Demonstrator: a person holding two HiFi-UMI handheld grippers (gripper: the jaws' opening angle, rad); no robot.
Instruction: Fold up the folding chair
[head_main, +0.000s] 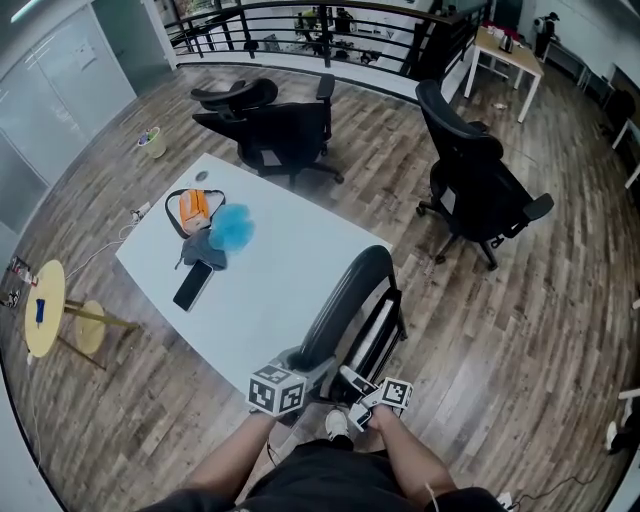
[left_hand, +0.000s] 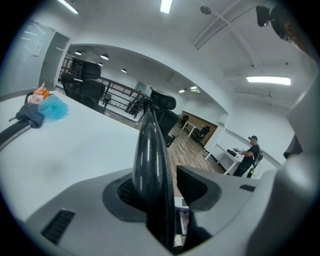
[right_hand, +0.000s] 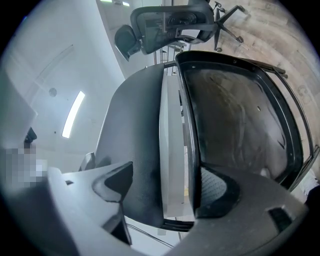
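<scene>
While the left gripper's (left_hand: 157, 191) half-open jaws clamp the black curved folding chair's (head_main: 350, 300) backrest, the right gripper (right_hand: 167, 187) grips seat against back.

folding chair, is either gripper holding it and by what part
Both hold the folding chair. The left gripper clamps the thin edge of its curved black panel. The right gripper squeezes its two folded panels together.

Ceiling strips (left_hand: 268, 80) give bright, even light; glare streaks the folding chair (left_hand: 149, 155); edges curve and corners are dark.
</scene>
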